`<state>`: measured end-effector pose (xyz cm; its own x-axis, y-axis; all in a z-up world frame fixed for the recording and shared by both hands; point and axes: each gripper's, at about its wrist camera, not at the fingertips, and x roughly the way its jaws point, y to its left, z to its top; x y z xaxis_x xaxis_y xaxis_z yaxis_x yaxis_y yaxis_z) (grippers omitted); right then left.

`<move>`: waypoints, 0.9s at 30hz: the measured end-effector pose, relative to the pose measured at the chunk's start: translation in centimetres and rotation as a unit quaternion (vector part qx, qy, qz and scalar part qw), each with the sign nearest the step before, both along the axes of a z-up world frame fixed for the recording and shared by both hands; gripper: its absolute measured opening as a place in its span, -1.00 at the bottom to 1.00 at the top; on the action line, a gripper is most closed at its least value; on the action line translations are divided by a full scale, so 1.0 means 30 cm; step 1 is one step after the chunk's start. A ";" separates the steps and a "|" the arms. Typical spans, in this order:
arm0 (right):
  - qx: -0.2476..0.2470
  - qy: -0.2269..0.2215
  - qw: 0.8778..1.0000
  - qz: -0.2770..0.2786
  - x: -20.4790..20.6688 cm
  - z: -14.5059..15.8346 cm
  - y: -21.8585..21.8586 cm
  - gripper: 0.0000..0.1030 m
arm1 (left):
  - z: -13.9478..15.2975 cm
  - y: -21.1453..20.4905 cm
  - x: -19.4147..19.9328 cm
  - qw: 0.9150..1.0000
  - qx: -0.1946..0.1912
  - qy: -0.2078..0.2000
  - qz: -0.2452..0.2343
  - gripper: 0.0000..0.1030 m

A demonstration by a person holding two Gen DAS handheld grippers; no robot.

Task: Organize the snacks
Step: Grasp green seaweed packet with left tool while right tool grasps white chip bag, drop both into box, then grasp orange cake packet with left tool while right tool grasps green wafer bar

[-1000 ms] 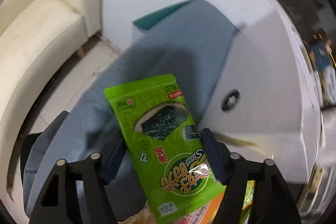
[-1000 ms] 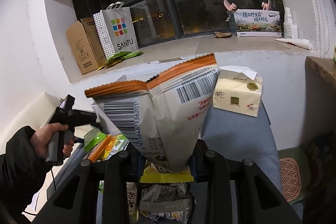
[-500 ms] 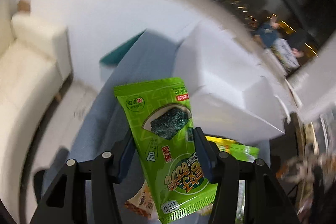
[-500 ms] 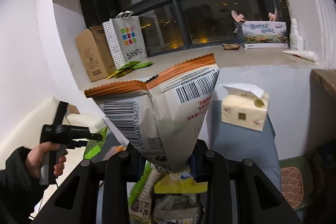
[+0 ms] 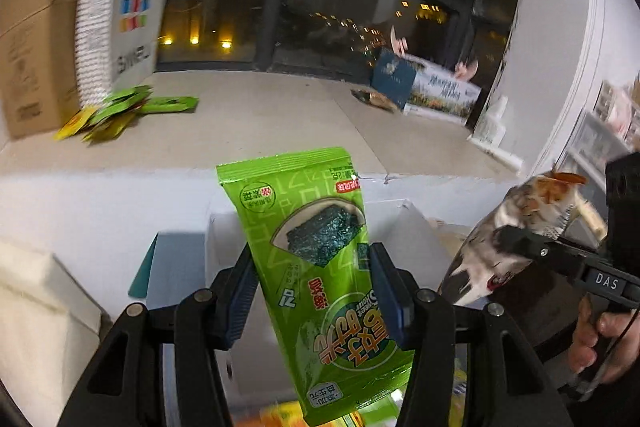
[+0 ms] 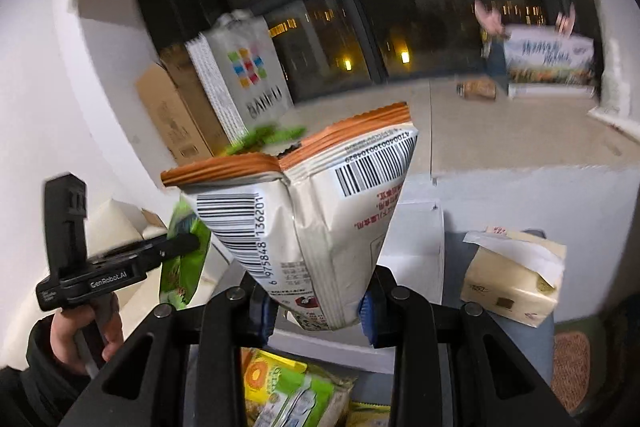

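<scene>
Left claw (image 5: 310, 287): clamped on the seaweed pack (image 5: 316, 267), blue pads pressing its 2 long edges at about mid-length; the pack is off any surface, in the air.
Pack axis: long axis runs up and away from the claw, tilted a little, print upside down, sealed top edge farthest out.
Right claw (image 6: 316, 301): clamped low on the chip bag (image 6: 312, 227), which stands up from the pads with its orange crimped seam on top and barcodes facing the camera.
Key relation: white box (image 5: 404, 247) lies straight ahead of and below both claws, its open top just behind the seaweed pack in the left view. Judged from this, the next move is a forward-and-down carry into that box.
Nearer hand: the 2 claws sit side by side, with neither plainly closer to the box.
Beyond: windowsill (image 5: 280, 123) behind the box, with green packets (image 5: 120, 111), a paper bag (image 5: 120, 23) and a carton (image 5: 32, 51) at its far left.
Left view only: the chip bag from the side, and the right hand on its handle at the frame's right edge.
Right view only: tissue pack (image 6: 512, 279) on the blue surface (image 6: 516, 343) right of the box, loose snacks (image 6: 296, 387) below the claw, and the left hand (image 6: 84, 331) holding its tool.
Hidden: the box's inside shows in neither view, so free room there cannot be told.
</scene>
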<state>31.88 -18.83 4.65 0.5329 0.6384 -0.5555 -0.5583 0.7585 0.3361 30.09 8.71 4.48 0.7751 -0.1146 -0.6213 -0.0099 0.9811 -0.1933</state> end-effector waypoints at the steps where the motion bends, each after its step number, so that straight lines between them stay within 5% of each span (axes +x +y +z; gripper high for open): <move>1: -0.008 0.010 1.000 -0.003 0.030 -0.011 0.012 -0.31 | -0.019 -0.005 0.049 1.000 0.014 0.004 -0.003 0.15; 6: -0.069 0.106 0.992 0.001 0.208 -0.122 0.066 -0.31 | -0.155 -0.025 0.159 0.998 0.048 0.049 -0.013 0.29; 8: -0.085 0.152 0.985 0.000 0.261 -0.175 0.072 -0.25 | -0.200 -0.019 0.174 0.996 0.047 0.072 -0.011 0.67; 9: -0.095 0.169 0.981 -0.011 0.288 -0.204 0.072 -0.13 | -0.223 -0.009 0.177 0.995 0.040 0.086 0.001 0.85; 10: -0.105 0.173 0.979 -0.019 0.303 -0.219 0.072 0.40 | -0.244 -0.003 0.166 0.996 0.028 0.090 0.006 1.00; 12: -0.130 0.166 0.977 -0.035 0.335 -0.236 0.076 1.00 | -0.251 -0.003 0.139 0.997 0.018 0.078 0.002 1.00; 27: -0.077 0.050 0.995 -0.038 0.167 -0.071 0.039 1.00 | -0.050 0.023 -0.189 0.998 0.031 -0.053 -0.024 1.00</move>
<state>36.90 -17.66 2.53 0.5132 0.5019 -0.6962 -0.4678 0.8437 0.2634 24.41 9.39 2.97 0.8314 -0.1166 -0.5433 0.0544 0.9901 -0.1293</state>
